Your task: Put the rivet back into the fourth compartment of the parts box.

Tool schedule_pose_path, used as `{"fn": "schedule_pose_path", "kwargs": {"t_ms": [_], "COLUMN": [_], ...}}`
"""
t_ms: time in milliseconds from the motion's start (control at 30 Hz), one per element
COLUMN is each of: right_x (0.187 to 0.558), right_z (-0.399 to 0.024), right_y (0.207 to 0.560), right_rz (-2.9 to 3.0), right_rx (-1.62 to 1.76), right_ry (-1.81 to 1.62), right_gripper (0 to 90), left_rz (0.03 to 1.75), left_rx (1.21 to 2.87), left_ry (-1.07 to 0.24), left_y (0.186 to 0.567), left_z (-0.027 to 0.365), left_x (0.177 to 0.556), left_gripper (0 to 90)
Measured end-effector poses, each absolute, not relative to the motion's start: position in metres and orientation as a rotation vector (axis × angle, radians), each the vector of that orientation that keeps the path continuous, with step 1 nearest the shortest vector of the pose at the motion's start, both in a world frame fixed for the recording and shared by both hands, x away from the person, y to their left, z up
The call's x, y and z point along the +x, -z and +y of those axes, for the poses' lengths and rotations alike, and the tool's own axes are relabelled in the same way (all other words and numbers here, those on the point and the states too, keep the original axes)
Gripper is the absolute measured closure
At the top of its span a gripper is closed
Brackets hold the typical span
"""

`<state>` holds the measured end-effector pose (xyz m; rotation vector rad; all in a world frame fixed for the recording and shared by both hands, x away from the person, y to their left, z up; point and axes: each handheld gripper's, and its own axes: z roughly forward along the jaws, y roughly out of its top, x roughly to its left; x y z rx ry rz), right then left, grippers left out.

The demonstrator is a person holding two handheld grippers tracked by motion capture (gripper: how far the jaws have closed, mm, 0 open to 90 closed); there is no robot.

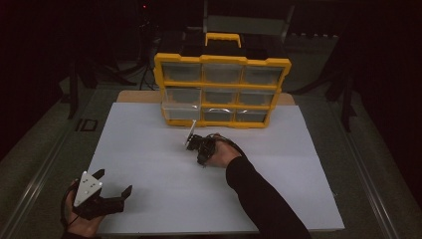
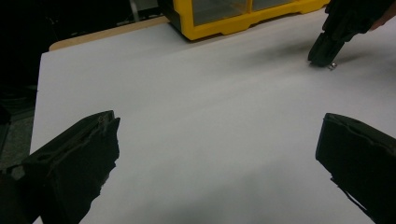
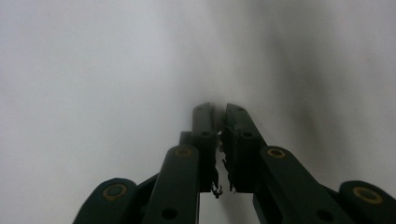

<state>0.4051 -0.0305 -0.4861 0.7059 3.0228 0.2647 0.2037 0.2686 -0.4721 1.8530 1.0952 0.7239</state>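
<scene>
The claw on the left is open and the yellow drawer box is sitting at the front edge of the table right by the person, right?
Not quite. The left claw is open, with its jaws wide apart in the left gripper view. But the yellow drawer box sits at the far side of the table, away from the person, as the high view shows.

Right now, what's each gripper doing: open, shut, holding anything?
Left gripper: open, nothing between the jaws, above the white sheet.
Right gripper: shut, tips down at the sheet; a tiny metal bit lies by them, grip cannot be told.
</scene>
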Motion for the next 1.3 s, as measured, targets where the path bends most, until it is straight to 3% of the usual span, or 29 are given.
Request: {"fn": "schedule_pose_path", "kwargs": {"t_ms": [933,1300], "right_x": [0.411,0.418], "right_z": [-0.051,-0.064], "right_y": [0.427,0.38], "right_rz": [2.957,2.898], "right_rx": [0.71,0.708], "right_ry": [-0.354,-0.437], "right_gripper": [82.9,82.9], "left_rz": [1.097,1.097], "left_rx": [1.846,1.844], "left_ry": [-0.724,-0.724], "left_y": [0.472,0.472], "left_z": [0.269,0.269], "left_x": [0.203,0.203], "left_gripper": [0.1,0.1]}}
